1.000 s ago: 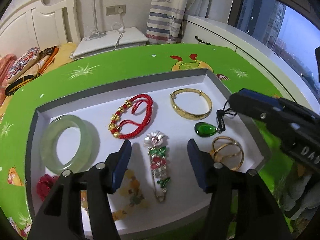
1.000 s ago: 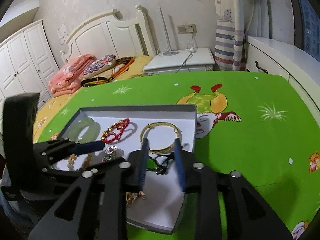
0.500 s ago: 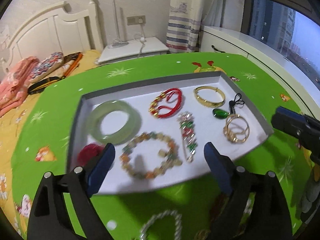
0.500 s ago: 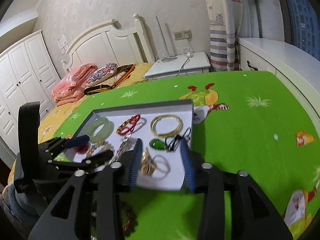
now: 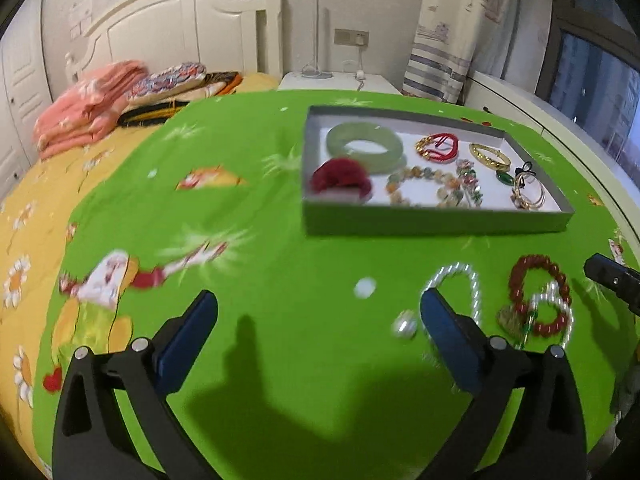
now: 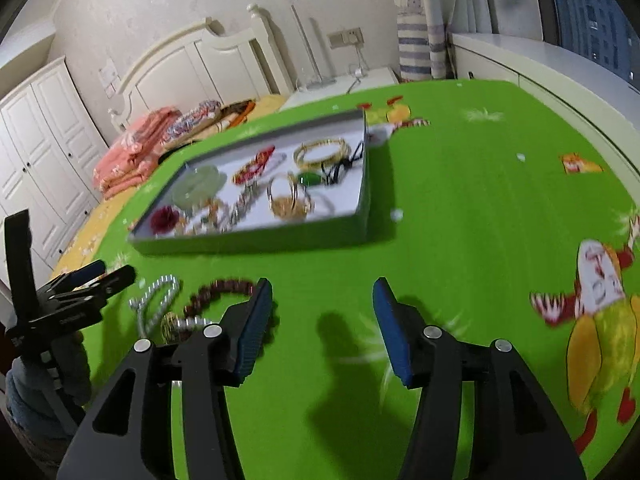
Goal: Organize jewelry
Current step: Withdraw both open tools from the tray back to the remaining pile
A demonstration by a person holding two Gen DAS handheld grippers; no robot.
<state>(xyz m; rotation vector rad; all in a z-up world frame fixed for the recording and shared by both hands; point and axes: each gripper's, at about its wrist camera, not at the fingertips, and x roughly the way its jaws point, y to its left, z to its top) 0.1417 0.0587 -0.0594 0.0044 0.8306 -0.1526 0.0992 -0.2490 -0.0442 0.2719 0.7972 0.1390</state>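
The gray tray [image 5: 436,224] is sitting on the green table [image 5: 280,264], past both tools. In the left wrist view its long side is running left to right, and the near wall is facing the camera. In the right wrist view the tray [image 6: 256,242] is lying slanted, with its long side going from the near left up to the far right.

Inside the tray a pale green bangle [image 5: 364,145] is lying flat at the far left, with a dark red fluffy flower [image 5: 340,178] just in front of it. A red cord bracelet [image 5: 438,147] and a gold bangle [image 5: 490,156] are lying along the far side. A bead bracelet [image 5: 420,186] is resting near the front wall, and some gold rings [image 5: 530,196] are lying at the right end.

Outside the tray, on the green cloth, a string of white pearls [image 5: 460,288] and a red bead bracelet [image 5: 538,292] are lying close together, near the left tool's right finger.

The left tool [image 5: 318,332] is hanging wide open over the cloth, holding nothing. The right tool [image 6: 322,328] is spread open too, with nothing in it.

The cloth is showing cartoon pictures. Behind the table a bed with a white headboard [image 5: 176,36] is standing, with folded pink blankets [image 5: 88,100] on it. A striped curtain [image 5: 452,28] is hanging by a window.
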